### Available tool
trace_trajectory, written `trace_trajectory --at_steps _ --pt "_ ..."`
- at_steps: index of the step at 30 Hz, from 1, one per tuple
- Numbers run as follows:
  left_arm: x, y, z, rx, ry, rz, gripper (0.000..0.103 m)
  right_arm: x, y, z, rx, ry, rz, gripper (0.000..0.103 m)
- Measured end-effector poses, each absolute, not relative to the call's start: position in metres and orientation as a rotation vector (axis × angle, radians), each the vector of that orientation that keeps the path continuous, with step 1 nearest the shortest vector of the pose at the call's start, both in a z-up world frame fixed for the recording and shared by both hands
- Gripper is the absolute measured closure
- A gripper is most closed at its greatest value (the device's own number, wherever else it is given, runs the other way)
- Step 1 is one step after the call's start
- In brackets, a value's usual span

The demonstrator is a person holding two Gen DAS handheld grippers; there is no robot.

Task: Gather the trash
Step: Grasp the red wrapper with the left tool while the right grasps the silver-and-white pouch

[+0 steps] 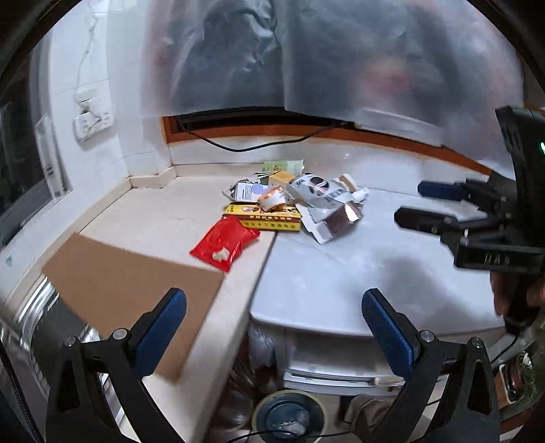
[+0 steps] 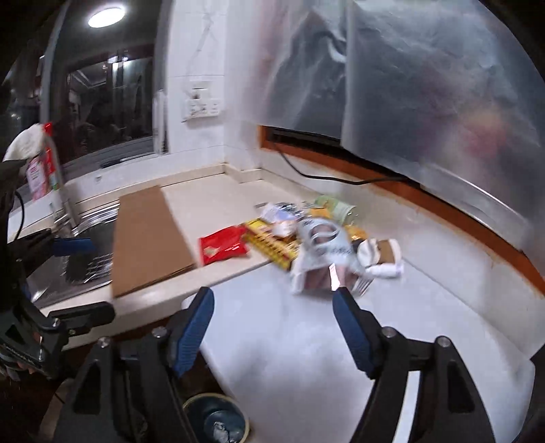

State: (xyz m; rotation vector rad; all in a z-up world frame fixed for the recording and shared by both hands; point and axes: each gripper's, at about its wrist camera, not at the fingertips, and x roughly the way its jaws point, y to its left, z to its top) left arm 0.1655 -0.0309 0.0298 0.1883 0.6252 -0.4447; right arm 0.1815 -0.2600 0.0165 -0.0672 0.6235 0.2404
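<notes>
Only the right wrist camera took in the sink [image 2: 85,269] at the counter's left end, the dark window [image 2: 105,112] behind it and a lit ceiling lamp [image 2: 104,15]; the left wrist camera alone showed the right gripper [image 1: 412,202] from the side, held above the pale table [image 1: 357,279] with its fingers apart. Both views caught the waste bin [image 1: 289,414] on the floor below the table's near edge, a crumpled scrap already lying in it. The left gripper [image 1: 272,306] hung wide open over the seam where the cream counter [image 1: 163,218] met the table, a flat sheet of brown cardboard [image 1: 136,289] lying beneath its left finger. The trash sat heaped toward the back, straddling that seam: a red packet [image 1: 223,243] nearest, resting against a yellow-and-red box [image 1: 264,218], with a torn white carton [image 1: 327,204] showing its foil lining, a small white tube [image 1: 359,196] and assorted wrappers piled behind, in front of the wall covered with plastic sheeting [image 1: 306,61].
</notes>
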Motion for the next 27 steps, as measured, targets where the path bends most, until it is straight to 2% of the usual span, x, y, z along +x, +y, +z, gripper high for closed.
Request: trace_trajectory --at_steps 5,14,25,27 --pt "0.244 -0.041 0.008 0.206 0.758 -0.41 0.001 0.254 -0.277 -0.005 -0.091 0.719 0.22 0.021" --pt "0.336 -0.043 -0.027 0.224 0.87 -0.365 0.001 0.34 -0.284 -0.065 -0.1 0.868 0.188 0.021" --pt "0.378 -0.055 -0.061 0.292 0.957 -0.364 0.001 0.355 -0.284 -0.086 -0.112 0.918 0.174 0.021" --pt "0.385 -0.058 -0.064 0.289 0.971 -0.357 0.001 0.356 -0.286 -0.085 -0.105 0.916 0.169 0.027"
